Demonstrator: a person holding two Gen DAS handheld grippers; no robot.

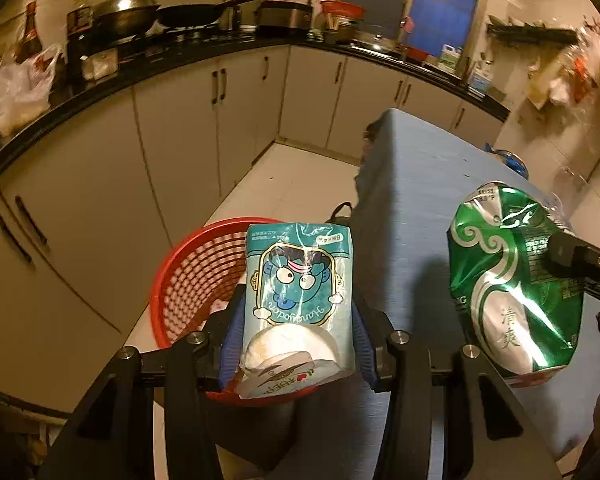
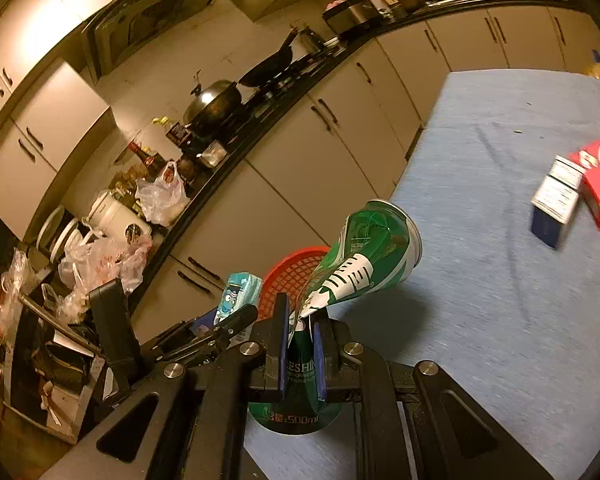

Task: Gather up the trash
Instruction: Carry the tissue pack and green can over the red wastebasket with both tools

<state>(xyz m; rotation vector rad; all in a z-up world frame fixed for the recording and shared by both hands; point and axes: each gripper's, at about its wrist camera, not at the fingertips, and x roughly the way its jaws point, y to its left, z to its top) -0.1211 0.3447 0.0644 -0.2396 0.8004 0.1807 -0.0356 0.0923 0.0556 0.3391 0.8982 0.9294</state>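
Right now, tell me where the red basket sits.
In the left wrist view the red basket sits on the floor, lower left, beside the blue-clothed table and behind the tissue pack.

both grippers: black angular frames, round silver bolts at the joints, blue pads lining the fingers [image 2: 283,336].

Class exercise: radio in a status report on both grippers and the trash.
Left gripper shut on tissue pack, above red basket. Right gripper shut on crushed can. Nothing in the way.
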